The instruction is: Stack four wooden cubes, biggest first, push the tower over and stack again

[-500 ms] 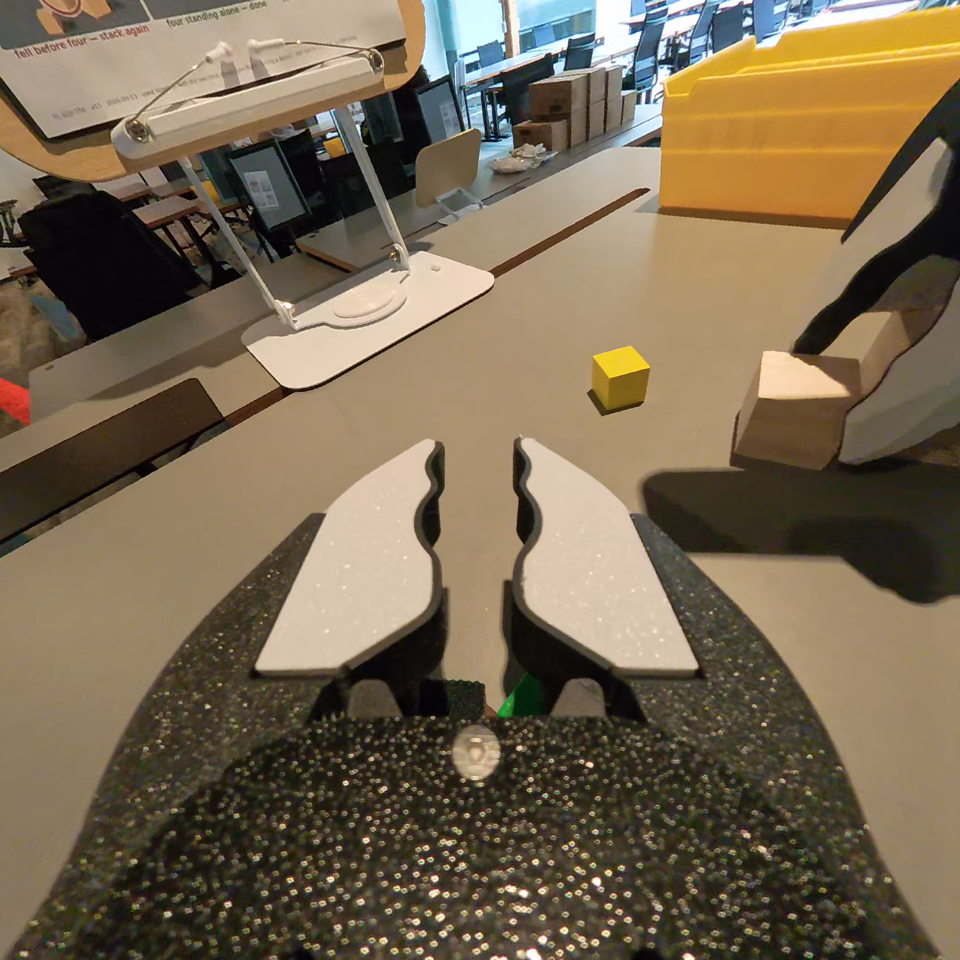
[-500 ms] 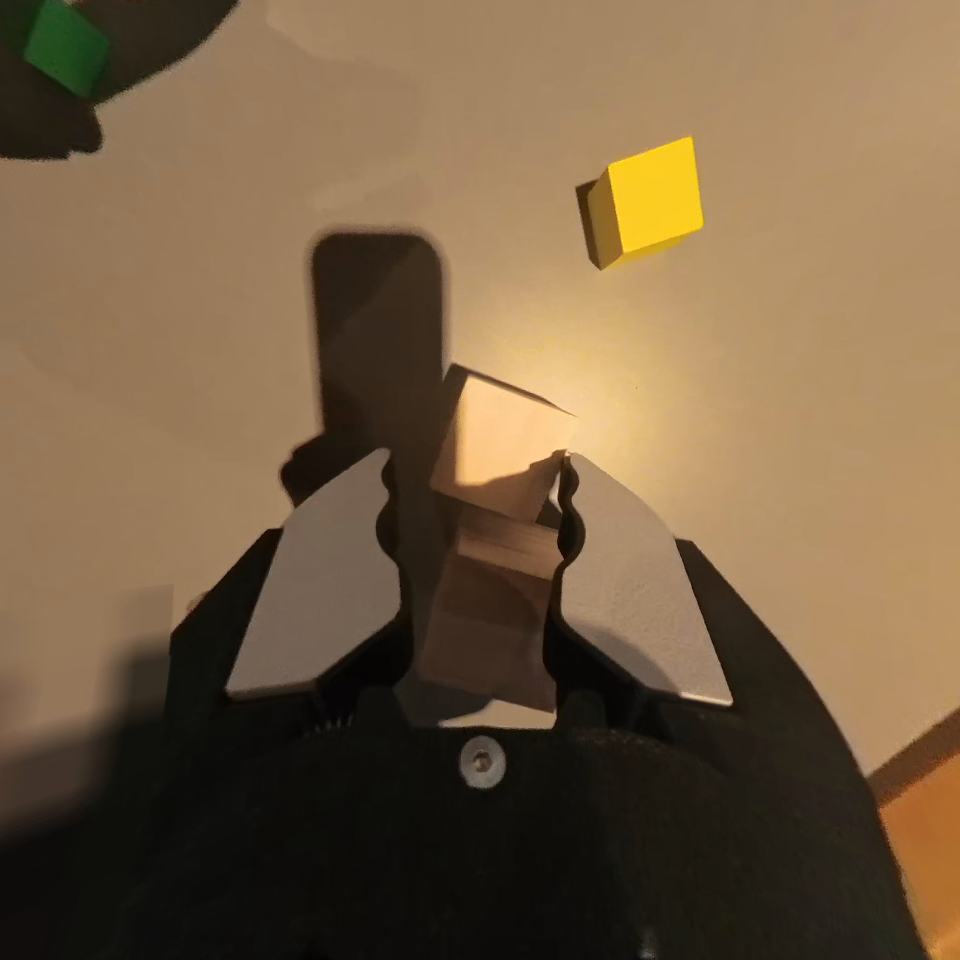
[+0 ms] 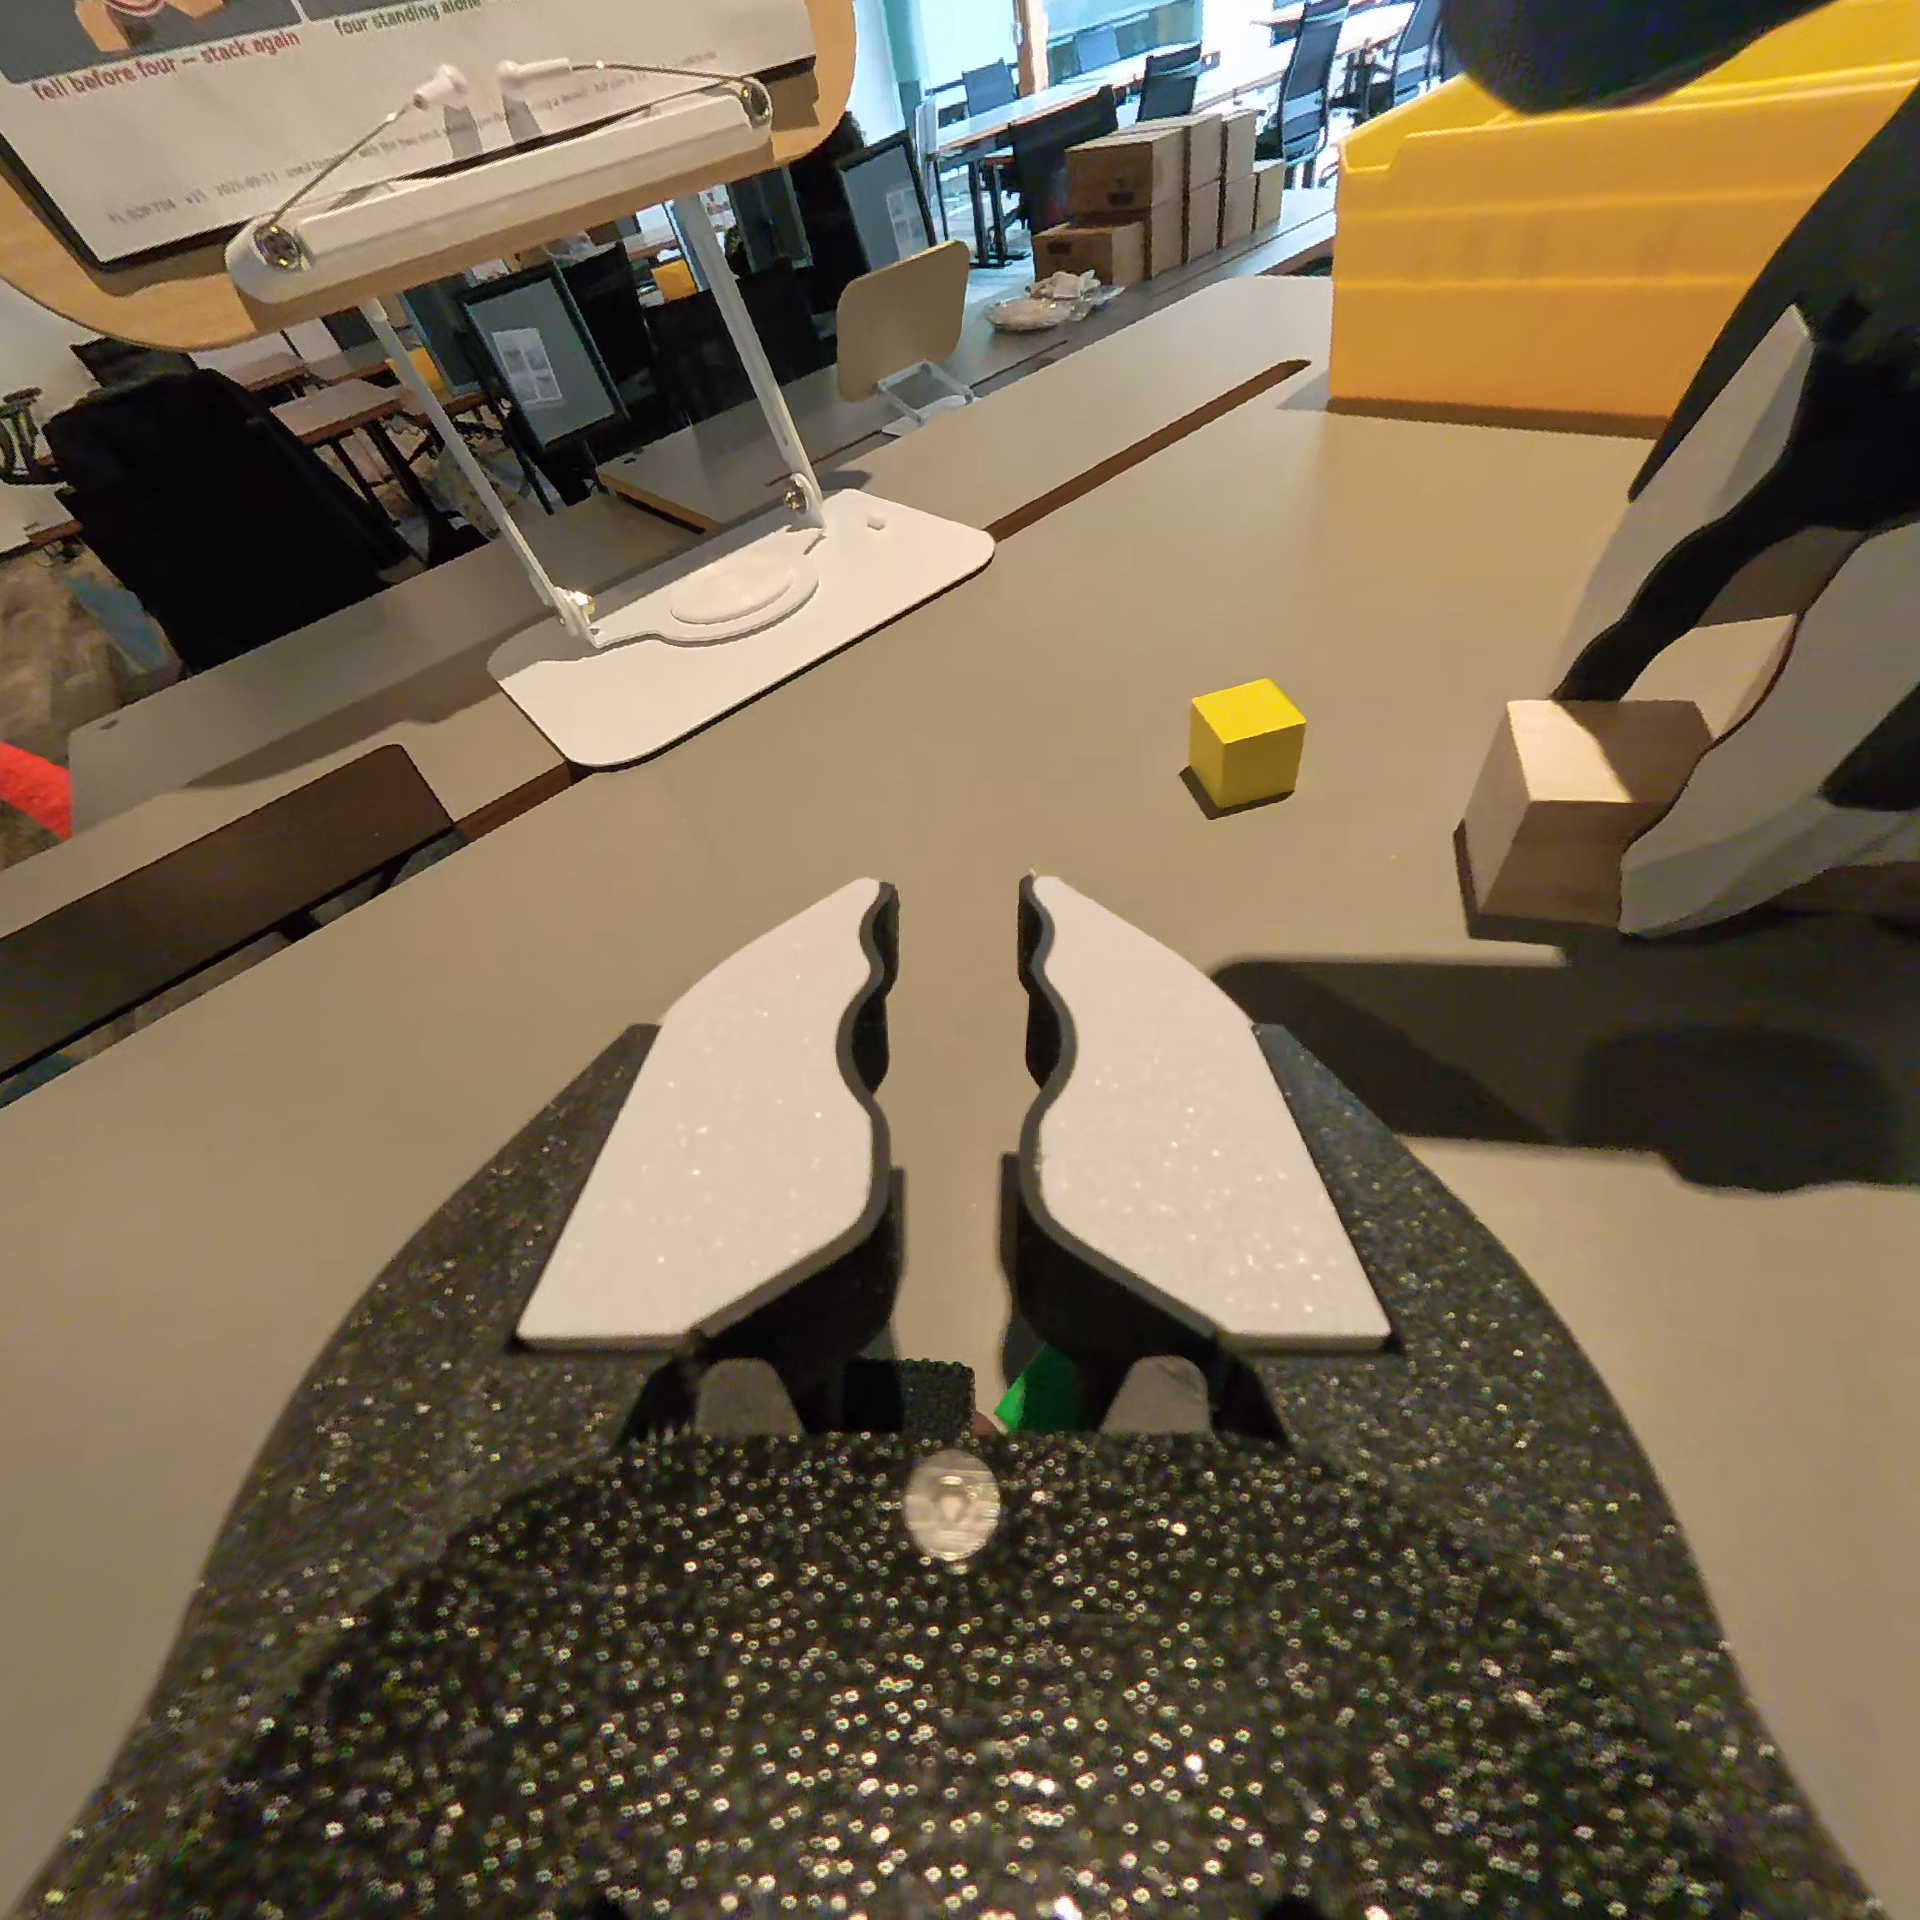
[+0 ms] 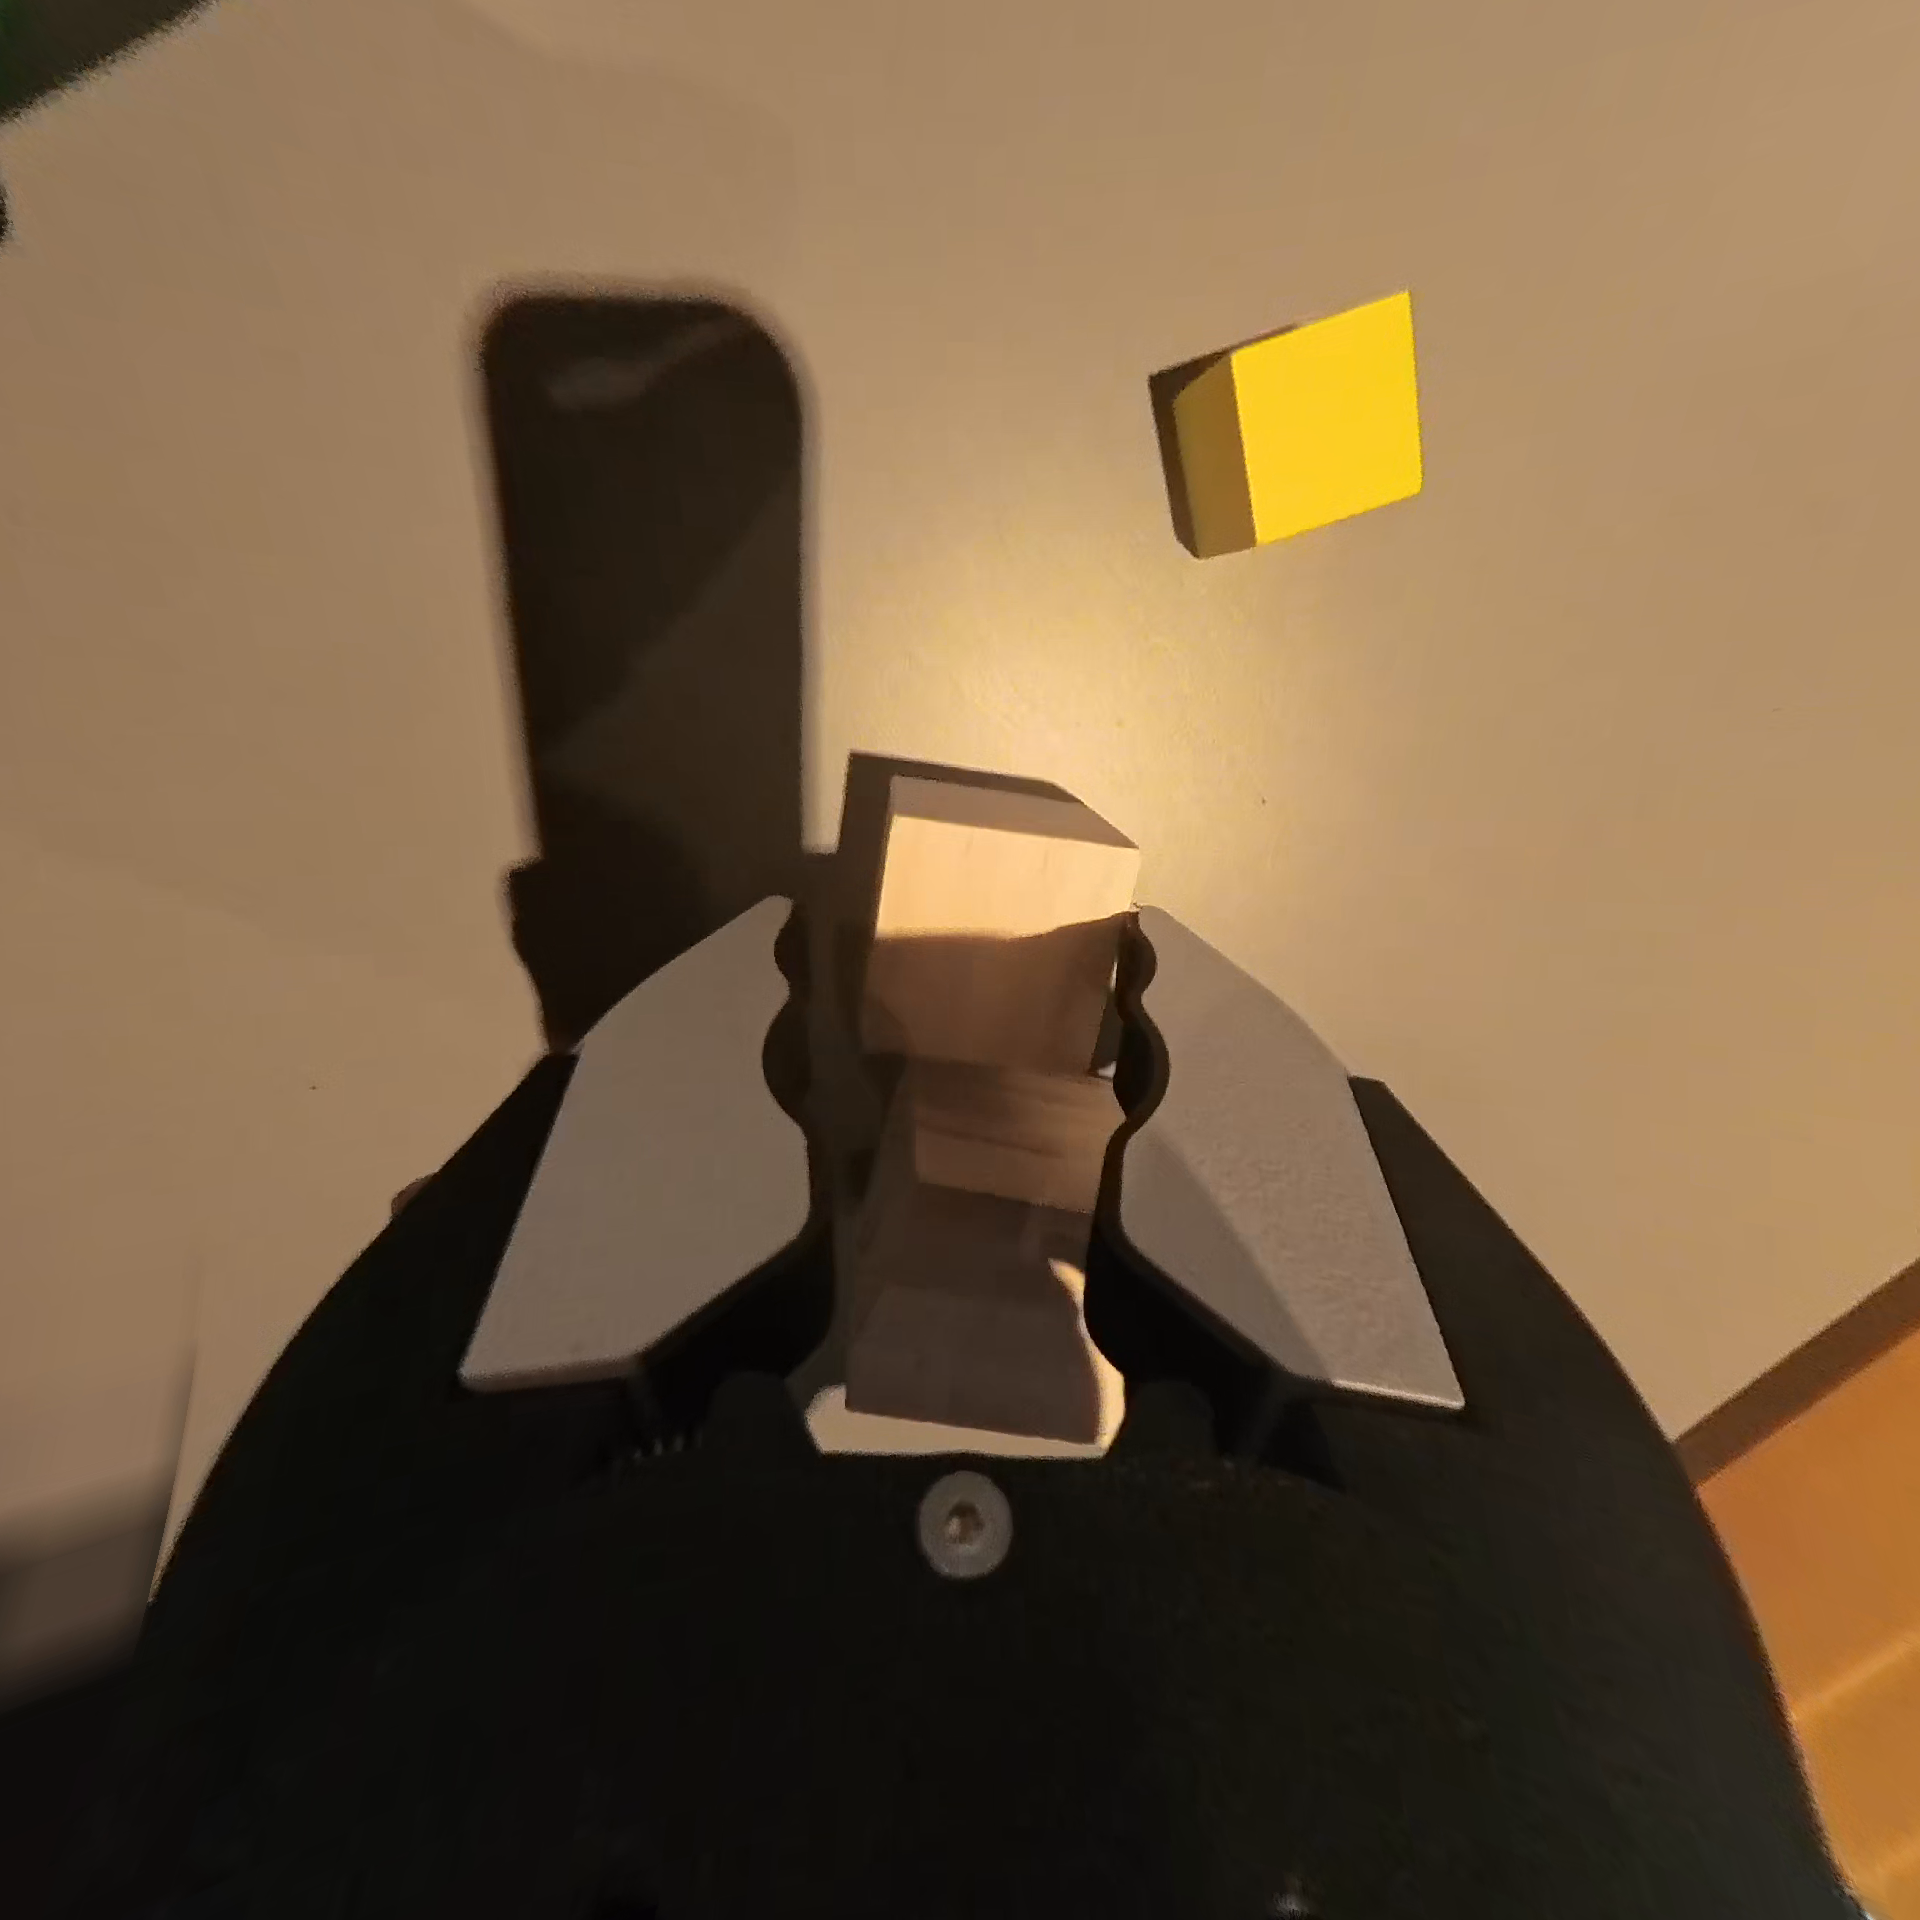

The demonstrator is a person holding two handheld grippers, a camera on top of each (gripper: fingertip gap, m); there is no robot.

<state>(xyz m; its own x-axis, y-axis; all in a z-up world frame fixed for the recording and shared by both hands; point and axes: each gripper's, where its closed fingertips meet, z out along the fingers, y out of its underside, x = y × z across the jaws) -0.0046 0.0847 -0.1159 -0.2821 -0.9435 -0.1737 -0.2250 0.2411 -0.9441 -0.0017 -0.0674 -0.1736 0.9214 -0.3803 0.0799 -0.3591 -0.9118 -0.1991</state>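
Right gripper (image 4: 961, 935) clenched on a plain, unpainted wooden cube (image 4: 1003, 883); the cube sits between the jaws, its far end poking out past the fingertips. In the left wrist view we see the same natural cube (image 3: 1558, 821) held low, at or just above the grey table (image 3: 727, 935). We cannot tell whether its underside touches the surface.

Left gripper (image 3: 958, 914) empty, jaws slightly parted with a narrow gap, hovering over bare table. A sliver of green (image 3: 1039, 1392) shows beneath its body, likely the green cube, mostly hidden.

Yellow cube (image 4: 1299, 426) stands alone on the table, near the held cube but apart from it. It looks smaller than the natural one. No fourth cube visible in either view.

Off to the side: a yellow bin (image 3: 1558, 270) at the far table edge, and a white stand (image 3: 727, 613) holding an instruction sheet.

Our reading: no tower stands, so this is a stacking pass at its first step, with the natural cube serving as base if it is indeed the biggest. Next move, we judge: settle it flat, release without dragging it, then fetch the next size down. Square placement matters, since a skewed base would carry its error up the stack. The left gripper should stay clear of the green cube beneath it.
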